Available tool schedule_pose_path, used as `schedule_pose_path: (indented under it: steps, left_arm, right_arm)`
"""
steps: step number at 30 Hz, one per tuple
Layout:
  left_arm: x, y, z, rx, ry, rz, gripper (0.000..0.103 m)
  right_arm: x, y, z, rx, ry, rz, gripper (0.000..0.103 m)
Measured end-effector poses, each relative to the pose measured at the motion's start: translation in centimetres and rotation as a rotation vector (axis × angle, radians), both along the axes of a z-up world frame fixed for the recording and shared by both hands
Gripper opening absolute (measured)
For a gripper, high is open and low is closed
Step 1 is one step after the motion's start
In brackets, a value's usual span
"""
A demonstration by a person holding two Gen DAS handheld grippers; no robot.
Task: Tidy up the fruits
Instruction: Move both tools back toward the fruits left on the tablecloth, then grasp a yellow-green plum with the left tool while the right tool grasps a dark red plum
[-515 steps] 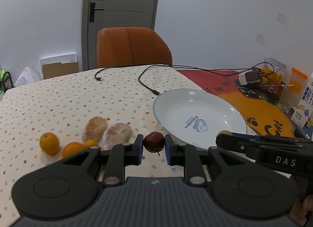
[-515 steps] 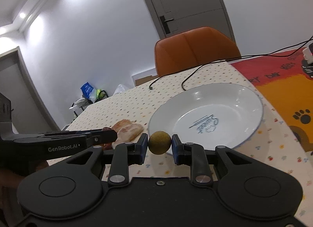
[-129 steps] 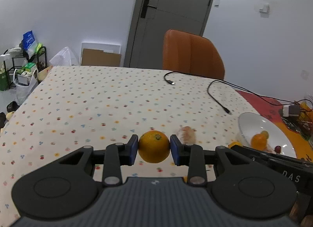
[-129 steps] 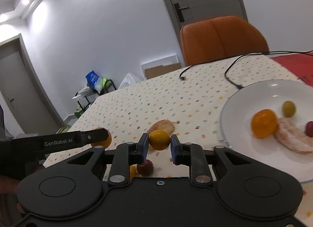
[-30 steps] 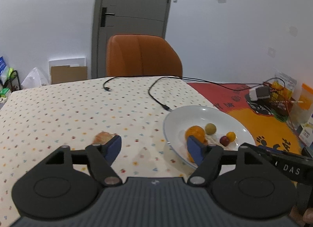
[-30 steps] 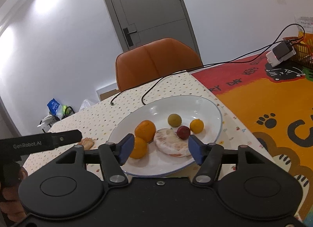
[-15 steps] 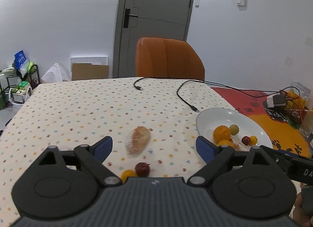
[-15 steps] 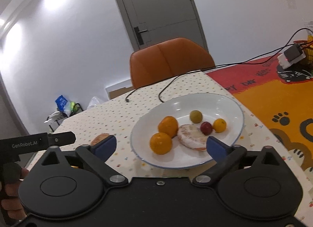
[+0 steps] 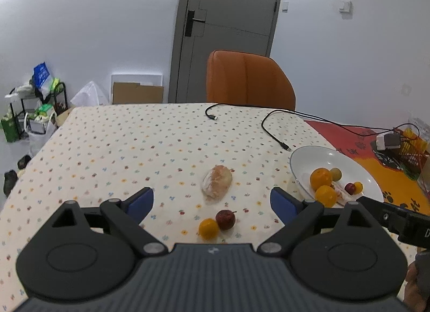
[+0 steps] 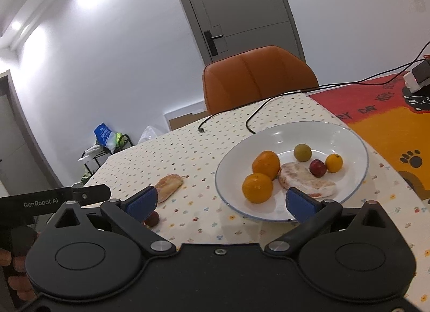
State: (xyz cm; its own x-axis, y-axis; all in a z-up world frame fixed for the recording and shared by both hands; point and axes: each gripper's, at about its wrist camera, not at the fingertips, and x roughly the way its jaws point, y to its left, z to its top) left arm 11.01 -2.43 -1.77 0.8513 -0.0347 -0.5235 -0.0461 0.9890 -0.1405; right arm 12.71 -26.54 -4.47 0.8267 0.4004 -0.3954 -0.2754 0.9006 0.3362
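Orange chair (image 9: 250,81) at upper centre, behind the dotted tablecloth (image 9: 121,151). Grey door (image 9: 228,16) above it. Black cables (image 9: 274,121) trailing across to the right edge. Cardboard box (image 9: 137,93) and bags on a rack (image 9: 40,97) at left.

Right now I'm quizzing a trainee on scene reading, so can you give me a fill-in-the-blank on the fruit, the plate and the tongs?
1. The plate holds ____ fruit pieces.
2. On the cloth, the dark red fruit touches a small ____ one.
3. Both the left tongs and the right tongs are ____.
4. The peeled segment off the plate lies ____ from the red fruit.

Missing: six; orange; open; apart
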Motion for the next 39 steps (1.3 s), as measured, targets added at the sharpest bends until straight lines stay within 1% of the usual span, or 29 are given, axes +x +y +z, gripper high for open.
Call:
schedule_pose_path:
  steps: [6,13,19,24,27,29,30,31,32,34,37,39]
  left_arm:
    - [-0.4,0.4,-1.1,-0.016,0.019,-0.002,0.092]
    - [-0.3,0.6,-3.0,-0.044,0.055,-0.011,0.090]
    - [0.0,0.5,-4.0,-0.042,0.071,-0.016,0.085]
    - [0.8,0.4,-5.3,-0.050,0.102,-0.018,0.078]
    - [1.2,0.2,-6.0,-0.056,0.121,-0.027,0.068]
    - [1.5,0.3,-6.4,-0.072,0.130,-0.031,0.056]
    - [1.4,0.4,-6.4,-0.067,0.117,-0.025,0.051]
    - [1.4,0.4,-6.4,-0.068,0.115,-0.030,0.041]
    - [1.5,0.6,-6.5,-0.082,0.115,-0.041,0.033]
    - [1.5,0.9,-6.4,-0.105,0.115,-0.051,0.025]
    - [1.3,1.3,-6.0,-0.091,0.101,-0.026,0.025]
    - [1.3,2.0,-5.8,-0.105,0.097,-0.017,0.024]
  right_arm:
    - [0.0,0.8,-0.2,0.000,0.009,0.021,0.103]
    - [-0.1,2.0,-0.5,-0.051,0.018,0.037,0.103]
    - [0.0,1.8,-0.8,-0.023,0.015,0.051,0.103]
    - [-0.2,2.1,-1.0,-0.038,0.000,0.058,0.102]
    - [0.0,2.2,-1.1,-0.040,0.007,0.060,0.102]
    - [0.1,2.2,-1.2,-0.021,0.009,0.068,0.102]
    - [0.1,2.3,-1.2,-0.020,0.005,0.073,0.101]
    - [0.1,2.5,-1.3,-0.026,0.000,0.074,0.101]
    - [0.1,2.7,-1.3,-0.032,-0.003,0.076,0.100]
    - [0.2,3.0,-1.4,-0.031,0.002,0.085,0.096]
    - [0.3,3.4,-1.6,-0.033,0.008,0.096,0.093]
    - [0.4,3.8,-1.6,-0.037,0.011,0.106,0.090]
